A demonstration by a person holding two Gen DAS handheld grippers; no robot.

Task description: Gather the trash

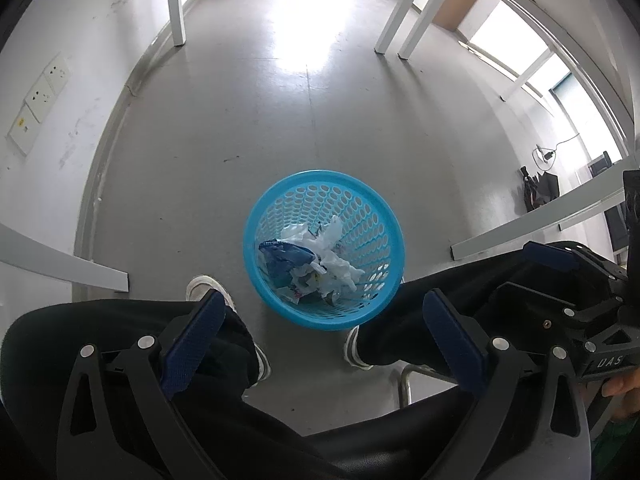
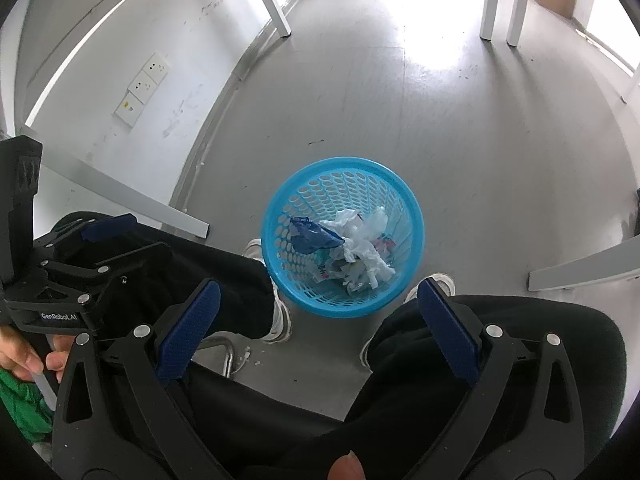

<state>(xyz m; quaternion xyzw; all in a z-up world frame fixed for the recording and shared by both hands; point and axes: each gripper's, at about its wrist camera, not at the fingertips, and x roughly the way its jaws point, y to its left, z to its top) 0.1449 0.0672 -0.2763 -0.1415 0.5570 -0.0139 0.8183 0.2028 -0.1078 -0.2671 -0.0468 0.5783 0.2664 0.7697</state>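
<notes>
A round blue plastic basket (image 1: 256,216) (image 2: 412,200) stands on the grey floor between a seated person's feet. Crumpled white tissues (image 1: 332,256) (image 2: 362,240) and a blue wrapper (image 1: 286,258) (image 2: 312,238) lie inside it. My left gripper (image 1: 322,312) is held above the person's knees, open, with nothing between its blue pads. My right gripper (image 2: 320,304) is likewise open and holds nothing, high over the basket. Each gripper shows at the edge of the other's view: the right gripper (image 1: 560,276) in the left wrist view, the left gripper (image 2: 108,240) in the right wrist view.
The person's legs in black trousers (image 1: 140,320) (image 2: 500,320) and white shoes (image 1: 208,288) (image 2: 440,282) flank the basket. White table legs (image 1: 176,4) (image 2: 490,4) stand farther off. A wall with sockets (image 1: 40,96) (image 2: 140,88) is to the left. A chrome chair frame (image 1: 406,384) sits below.
</notes>
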